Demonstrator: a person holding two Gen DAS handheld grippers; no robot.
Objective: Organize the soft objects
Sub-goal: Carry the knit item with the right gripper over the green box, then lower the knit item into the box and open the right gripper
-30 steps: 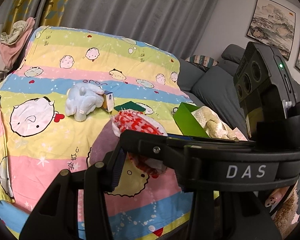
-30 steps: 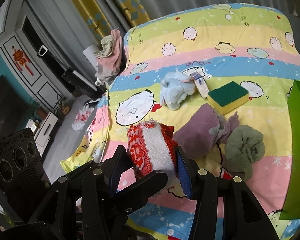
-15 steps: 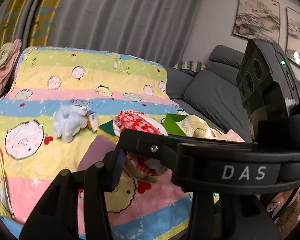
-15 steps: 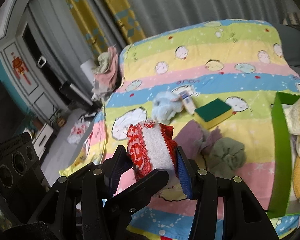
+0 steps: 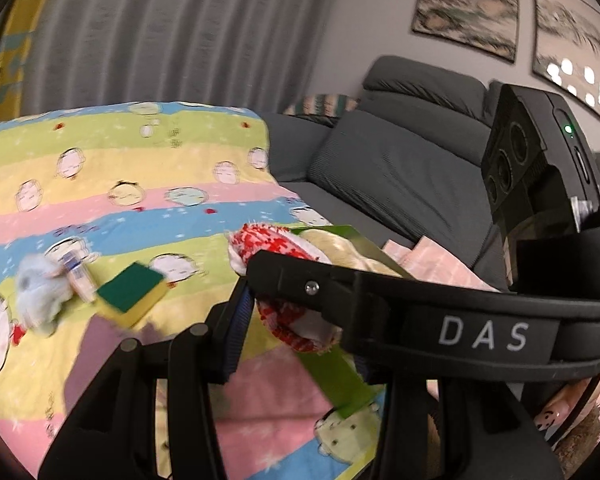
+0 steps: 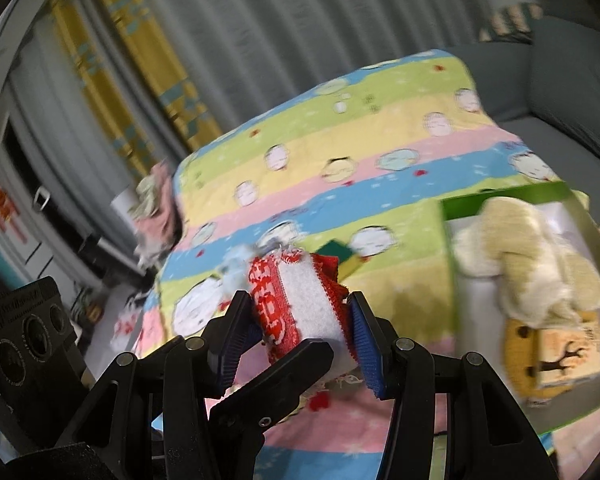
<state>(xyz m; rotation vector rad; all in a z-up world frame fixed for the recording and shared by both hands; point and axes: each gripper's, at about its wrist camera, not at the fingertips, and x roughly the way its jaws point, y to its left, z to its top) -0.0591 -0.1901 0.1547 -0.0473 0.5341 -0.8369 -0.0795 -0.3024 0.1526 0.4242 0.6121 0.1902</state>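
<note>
A folded red-and-white cloth [image 6: 300, 300] hangs above the striped blanket, held by both grippers. In the right wrist view my right gripper [image 6: 300, 340] is shut on it, a blue pad pressing each side. One finger [image 6: 276, 380] of the left gripper crosses in front below. In the left wrist view the cloth [image 5: 276, 248] sits at my left gripper [image 5: 296, 332], shut on it, though the right gripper's body hides the right finger. A green box [image 6: 500, 200] just right of the cloth holds a cream plush [image 6: 520, 248] and a yellow toy.
On the blanket [image 5: 140, 176] lie a green-and-yellow sponge [image 5: 134, 294], a pale blue plush [image 5: 36, 296], a small tube [image 5: 78, 276] and a purple cloth [image 5: 100, 344]. A grey sofa [image 5: 400, 160] stands behind the box. Clothes are piled at the blanket's far left edge [image 6: 156, 208].
Both grippers have carried the red-and-white cloth to the right and a little upward. The green box has come from the right edge to beside the cloth. Neither grip has changed.
</note>
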